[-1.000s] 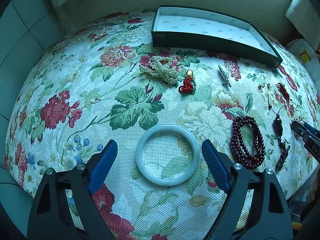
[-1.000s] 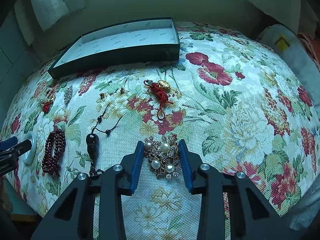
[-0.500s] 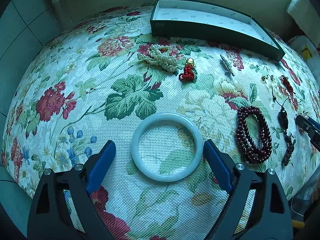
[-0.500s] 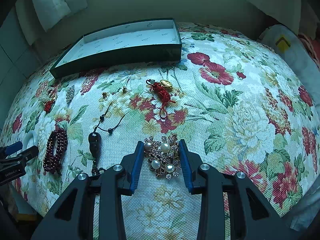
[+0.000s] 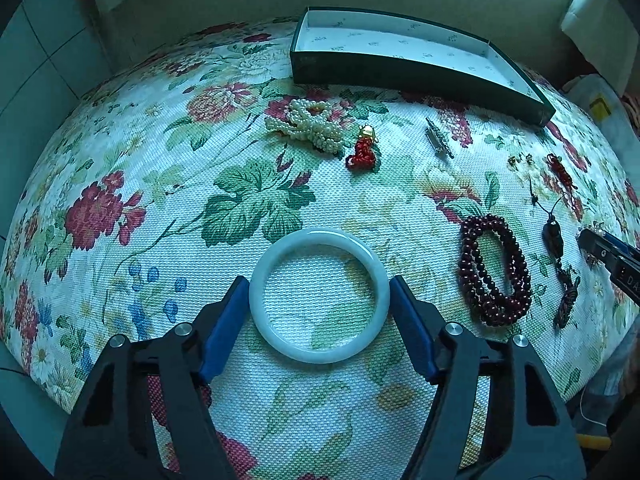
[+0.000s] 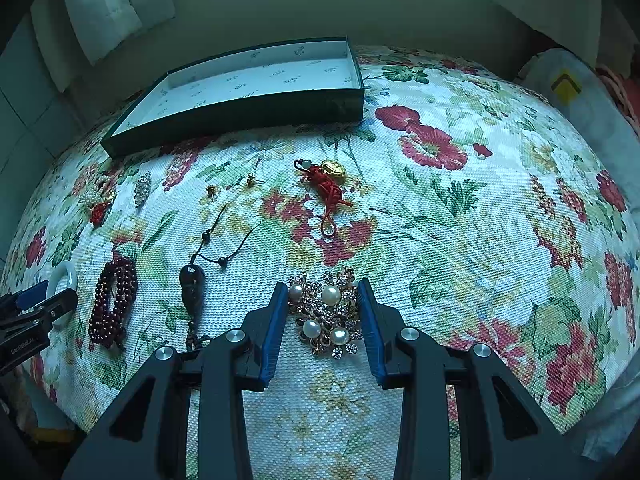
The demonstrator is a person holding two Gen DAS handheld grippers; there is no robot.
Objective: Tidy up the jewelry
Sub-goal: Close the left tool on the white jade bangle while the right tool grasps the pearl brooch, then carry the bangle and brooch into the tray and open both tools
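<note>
Pale green bangle [image 5: 319, 295]; floral tablecloth [image 5: 160, 184] (red, green); dark-green box [image 5: 416, 72].

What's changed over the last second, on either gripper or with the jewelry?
The left gripper was wide open around the jade bangle; its jaws are now closing, the blue pads right at the ring's sides. The bangle still lies flat on the floral cloth. The right gripper stays clamped on the pearl brooch, unmoved. The green box and the other pieces are unchanged.
</note>
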